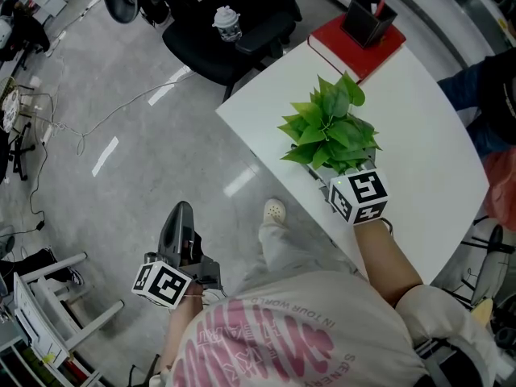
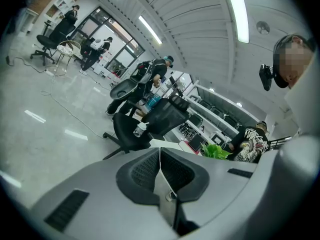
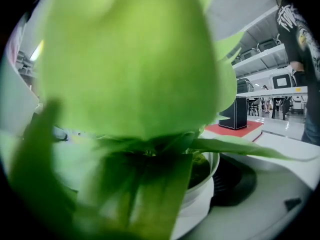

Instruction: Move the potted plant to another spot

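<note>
The right gripper (image 1: 329, 177) hugs the leafy green plant's (image 1: 330, 127) white round pot (image 3: 202, 184); lift slowly, keep it flat; left gripper (image 2: 161, 181) pinched shut, empty

Glossy grey floor (image 1: 121, 119), white table (image 1: 419, 135), black office chair (image 1: 193, 45), ceiling strip lights (image 2: 240, 9).

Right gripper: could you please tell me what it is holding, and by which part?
Seemingly the pot, fingers on its sides just below the rim.

One potted plant (image 1: 330, 131), one red book (image 1: 351, 53) and one black box (image 1: 369, 21) are sitting on the bench (image 1: 427, 135). One cup (image 1: 227, 24) is sitting on a black chair (image 1: 201, 48).
</note>
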`<state>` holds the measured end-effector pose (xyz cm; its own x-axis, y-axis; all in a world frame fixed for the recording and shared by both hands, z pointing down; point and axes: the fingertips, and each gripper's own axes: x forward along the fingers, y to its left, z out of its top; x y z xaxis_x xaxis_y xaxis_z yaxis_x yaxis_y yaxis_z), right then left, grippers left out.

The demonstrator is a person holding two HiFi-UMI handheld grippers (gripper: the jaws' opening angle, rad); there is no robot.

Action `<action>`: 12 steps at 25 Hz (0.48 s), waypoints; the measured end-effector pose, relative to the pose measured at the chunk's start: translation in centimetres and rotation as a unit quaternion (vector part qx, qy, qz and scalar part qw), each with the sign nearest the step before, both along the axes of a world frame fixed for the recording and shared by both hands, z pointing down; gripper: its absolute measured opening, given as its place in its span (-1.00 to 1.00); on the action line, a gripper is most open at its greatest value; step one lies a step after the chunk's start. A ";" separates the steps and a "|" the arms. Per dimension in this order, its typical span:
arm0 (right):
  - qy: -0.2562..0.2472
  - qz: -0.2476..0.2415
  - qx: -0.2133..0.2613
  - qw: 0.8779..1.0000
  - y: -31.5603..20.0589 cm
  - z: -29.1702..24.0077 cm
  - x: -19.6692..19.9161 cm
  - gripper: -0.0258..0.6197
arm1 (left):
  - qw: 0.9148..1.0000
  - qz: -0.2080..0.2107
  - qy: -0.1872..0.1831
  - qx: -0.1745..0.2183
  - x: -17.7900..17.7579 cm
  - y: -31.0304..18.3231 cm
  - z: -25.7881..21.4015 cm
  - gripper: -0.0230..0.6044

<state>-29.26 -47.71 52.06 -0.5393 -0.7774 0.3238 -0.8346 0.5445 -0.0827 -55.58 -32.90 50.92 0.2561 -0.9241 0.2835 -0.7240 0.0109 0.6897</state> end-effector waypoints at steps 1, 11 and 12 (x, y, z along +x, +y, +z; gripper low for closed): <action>0.001 0.000 0.002 1.000 0.0 0.0 0.0 0.86 | 1.000 -0.001 0.000 0.002 -0.1 0.1 0.0 -0.85; -0.005 0.014 0.009 1.000 0.4 -0.3 0.8 0.89 | 1.000 -0.007 -0.008 0.002 -0.2 1.4 0.0 -0.84; -0.008 0.017 0.009 1.000 0.5 -0.4 0.9 0.89 | 1.000 -0.008 -0.010 0.004 -0.2 1.5 -0.2 -0.84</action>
<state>-28.34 -47.18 51.62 -0.5173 -0.8011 0.3010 -0.8513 0.5176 -0.0854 -55.81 -31.38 50.76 0.2366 -0.9299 0.2816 -0.7368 0.0172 0.6759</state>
